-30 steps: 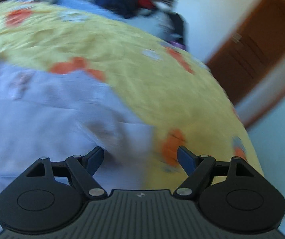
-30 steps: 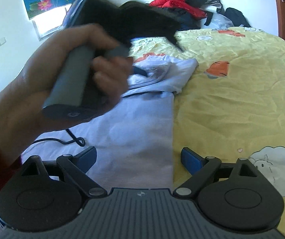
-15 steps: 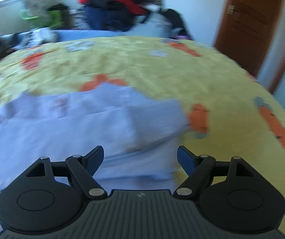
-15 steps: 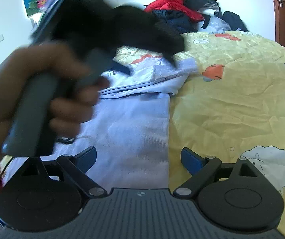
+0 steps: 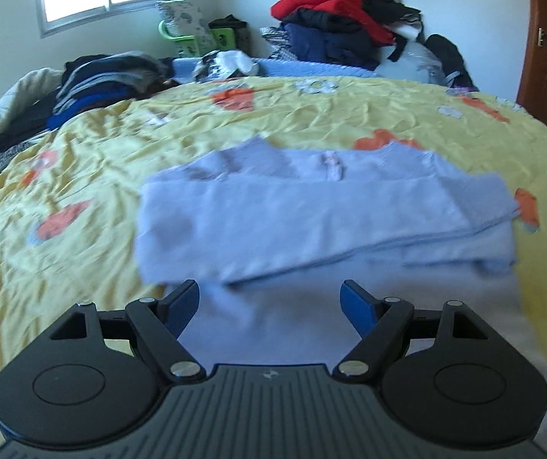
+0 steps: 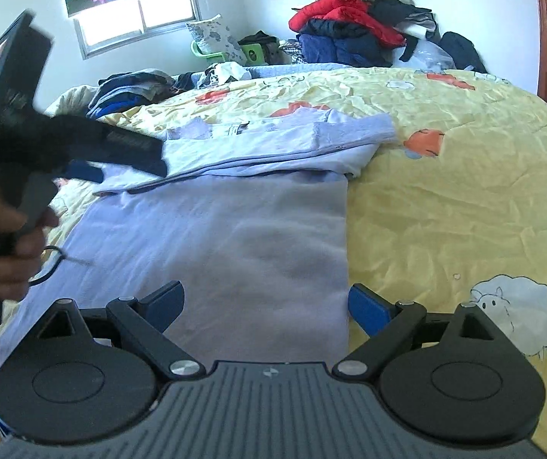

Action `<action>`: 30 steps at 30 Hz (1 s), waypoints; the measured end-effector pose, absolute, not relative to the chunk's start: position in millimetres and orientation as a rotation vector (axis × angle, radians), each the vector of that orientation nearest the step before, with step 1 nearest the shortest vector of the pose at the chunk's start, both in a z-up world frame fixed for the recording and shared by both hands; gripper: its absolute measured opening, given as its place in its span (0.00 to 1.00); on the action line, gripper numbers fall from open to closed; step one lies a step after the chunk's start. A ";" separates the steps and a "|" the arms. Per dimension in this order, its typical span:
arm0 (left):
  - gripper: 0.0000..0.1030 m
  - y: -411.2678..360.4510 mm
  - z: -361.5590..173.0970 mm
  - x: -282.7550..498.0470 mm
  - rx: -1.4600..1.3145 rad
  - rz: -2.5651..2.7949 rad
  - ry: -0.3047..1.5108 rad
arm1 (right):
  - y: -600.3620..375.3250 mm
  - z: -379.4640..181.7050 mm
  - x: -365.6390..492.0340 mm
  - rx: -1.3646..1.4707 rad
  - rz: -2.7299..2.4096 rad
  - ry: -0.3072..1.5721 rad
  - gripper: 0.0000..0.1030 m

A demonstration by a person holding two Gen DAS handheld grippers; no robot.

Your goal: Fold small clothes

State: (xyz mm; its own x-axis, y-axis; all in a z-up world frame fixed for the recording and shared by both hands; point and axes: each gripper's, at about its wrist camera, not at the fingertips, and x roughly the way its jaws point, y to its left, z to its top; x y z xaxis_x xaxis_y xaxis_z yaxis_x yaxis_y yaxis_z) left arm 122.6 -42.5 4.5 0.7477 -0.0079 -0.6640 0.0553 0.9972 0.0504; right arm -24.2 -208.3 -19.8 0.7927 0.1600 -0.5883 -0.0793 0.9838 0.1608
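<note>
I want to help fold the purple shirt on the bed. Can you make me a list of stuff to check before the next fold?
1. Left gripper has nothing in it: ok, jaws open, only cloth below.
2. Right gripper has nothing in it: ok, jaws open above the shirt.
3. Sleeves tucked in: ok, the top of the shirt is folded across itself.
4. Lower part lies flat: ok, smooth with faint creases.
5. Room on the bedspread to fold: ok on the door side.
6. Cable off the shirt: not ok, its loop lies at the shirt's window-side edge.
</note>
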 end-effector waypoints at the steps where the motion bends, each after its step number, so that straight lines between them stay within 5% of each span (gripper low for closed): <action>1: 0.79 -36.8 3.4 117.6 0.066 -0.025 0.725 | -208.0 -19.0 -25.2 0.128 0.130 0.642 0.91; 30: 0.79 20.4 -32.7 30.2 0.104 0.060 0.742 | -218.6 -28.5 -35.0 0.052 0.039 0.584 0.92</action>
State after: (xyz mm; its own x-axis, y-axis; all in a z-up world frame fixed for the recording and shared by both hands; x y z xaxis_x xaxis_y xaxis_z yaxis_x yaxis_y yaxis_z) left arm 30.2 20.4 -32.7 0.7356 0.0910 -0.6713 -0.0173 0.9931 0.1156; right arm -35.0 -218.6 -28.5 0.8334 0.0519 -0.5502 -0.0221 0.9979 0.0606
